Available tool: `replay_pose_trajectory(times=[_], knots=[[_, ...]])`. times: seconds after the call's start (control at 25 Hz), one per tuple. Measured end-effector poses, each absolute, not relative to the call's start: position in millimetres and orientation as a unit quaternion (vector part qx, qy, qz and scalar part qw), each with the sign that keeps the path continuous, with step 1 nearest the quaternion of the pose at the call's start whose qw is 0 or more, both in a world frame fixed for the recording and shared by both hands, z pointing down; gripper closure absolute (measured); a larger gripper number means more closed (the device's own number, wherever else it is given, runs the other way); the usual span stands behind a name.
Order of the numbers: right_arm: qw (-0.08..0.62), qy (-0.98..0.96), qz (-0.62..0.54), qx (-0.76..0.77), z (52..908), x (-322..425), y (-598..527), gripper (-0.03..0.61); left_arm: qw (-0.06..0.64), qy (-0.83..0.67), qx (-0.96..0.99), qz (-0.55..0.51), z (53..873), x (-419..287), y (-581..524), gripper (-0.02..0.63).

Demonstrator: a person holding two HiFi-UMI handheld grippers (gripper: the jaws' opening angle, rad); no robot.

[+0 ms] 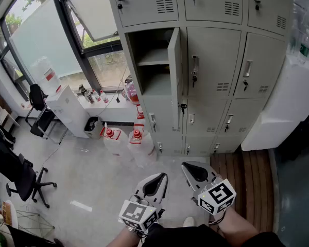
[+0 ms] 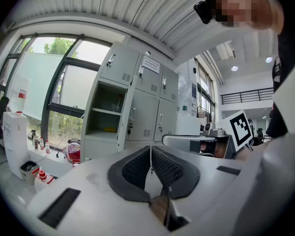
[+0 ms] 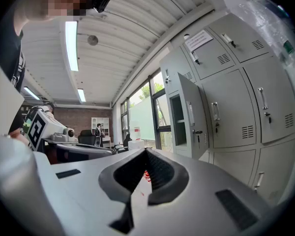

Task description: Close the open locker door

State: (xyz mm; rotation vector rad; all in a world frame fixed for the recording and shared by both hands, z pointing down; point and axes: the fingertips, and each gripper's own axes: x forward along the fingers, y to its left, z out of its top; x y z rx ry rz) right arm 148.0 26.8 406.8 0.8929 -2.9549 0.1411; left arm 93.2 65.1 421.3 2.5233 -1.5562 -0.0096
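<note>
A grey locker bank (image 1: 216, 60) stands ahead. One door (image 1: 174, 71) in its left column hangs open, swung out to the right, and shows a compartment with a shelf (image 1: 153, 57). The left gripper view has that open compartment (image 2: 105, 111) too, and the right gripper view shows the open door (image 3: 189, 113) edge-on. My left gripper (image 1: 161, 176) and right gripper (image 1: 187, 166) are held low and side by side, well short of the lockers. Both are shut with nothing between the jaws.
Water jugs (image 1: 135, 140) with red caps and a white dispenser (image 1: 67, 111) stand on the floor left of the lockers, under the windows. Black office chairs (image 1: 20, 176) are at far left. A large white wrapped unit (image 1: 283, 107) stands right of the lockers.
</note>
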Motion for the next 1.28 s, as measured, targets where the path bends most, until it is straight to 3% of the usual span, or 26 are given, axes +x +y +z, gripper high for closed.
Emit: replay_pose_trajectory(times=[0.48, 1.28], knots=[[0.014, -0.952, 0.053, 0.3, 402, 125, 11, 0.525, 0.083, -0.515, 0.853, -0.005, 416, 68, 50, 0.591], [0.025, -0.935, 0.061, 0.348, 408, 29, -28, 0.526, 0.1, -0.47, 0.877, -0.009, 424, -32, 6, 0.591]])
